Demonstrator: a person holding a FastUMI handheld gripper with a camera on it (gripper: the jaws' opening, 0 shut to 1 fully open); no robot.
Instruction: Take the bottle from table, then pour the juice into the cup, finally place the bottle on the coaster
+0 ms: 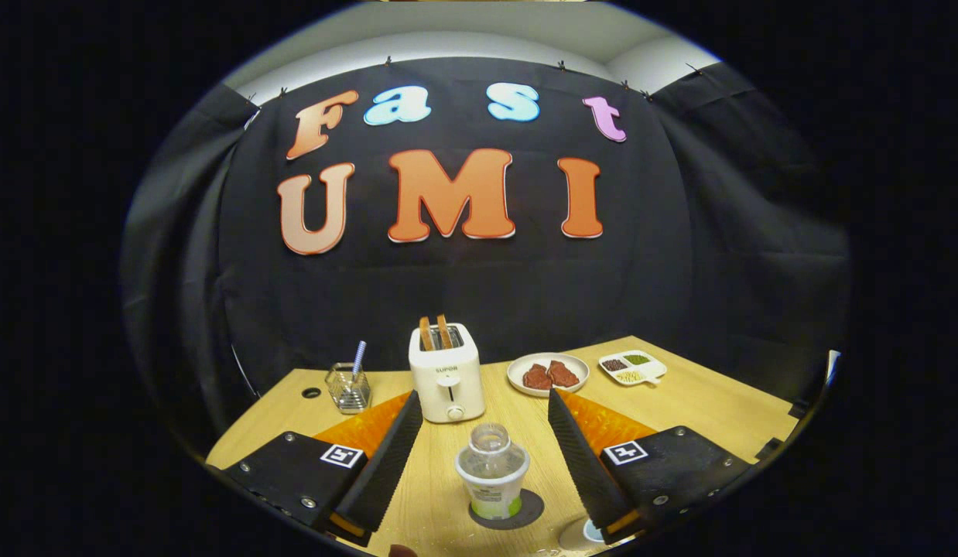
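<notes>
A black cloth wall closes off the booth behind a pale wooden surface [703, 387], and everything you need sits on that wood. Your tongs [479, 433] are spread wide, both fingers [390, 456] clear of any object and pinching nothing.

The small clear plastic bottle with a pale green label band [492, 472] stands upright between the two fingers, roughly midway and well apart from each. It rests on a dark round coaster [529, 507], which shows as a flat disc under and beside its base. Its long axis is vertical, mouth up, with no cap visible from here, and it looks largely empty, so by my reading the pour is done and the bottle is already where the task wants it. The white cup [579, 534] sits low beside the right finger, partly hidden by it; you cannot see its contents clearly.

Beyond the bottle stands a white two-slot toaster with bread slices [446, 371], well ahead of the fingertips. To its left is a wire mesh holder with a striped straw [349, 385]; to its right a white plate with two reddish-brown pieces [548, 374] and a small divided white dish of grains [632, 367].

Because the bottle lies dead ahead on the centreline, any retreat should run straight back, keeping both fingers off its sides so it stays standing.
</notes>
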